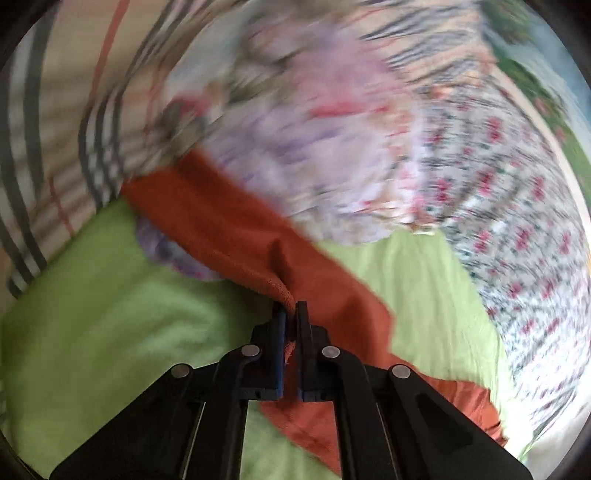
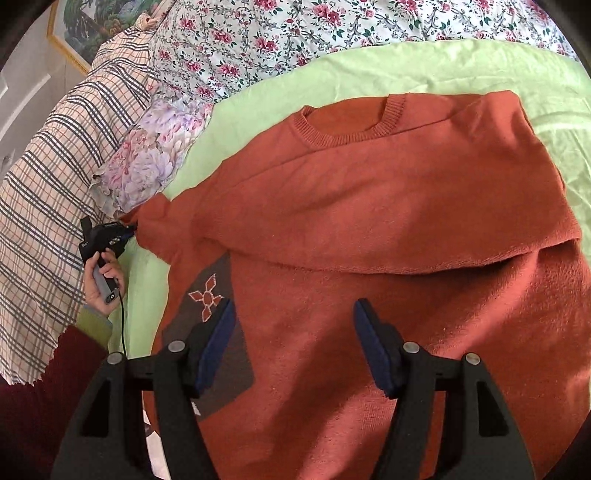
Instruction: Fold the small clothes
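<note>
A rust-orange knitted sweater (image 2: 369,206) lies on a light green sheet (image 2: 443,62), collar at the far side, its right sleeve folded across the chest. A dark patch with a flower motif (image 2: 210,317) shows near its lower left. My left gripper (image 1: 290,308) is shut on the end of the sweater's left sleeve (image 1: 229,225) and holds it stretched out; it also shows in the right wrist view (image 2: 127,230) at the sleeve's tip. My right gripper (image 2: 293,314) is open and empty above the sweater's lower body.
A checked blanket (image 2: 48,177), a lilac flowered pillow (image 2: 147,155) and a rose-print cover (image 2: 295,33) lie around the green sheet. The left wrist view is motion-blurred. A framed picture (image 2: 81,29) hangs at the far left.
</note>
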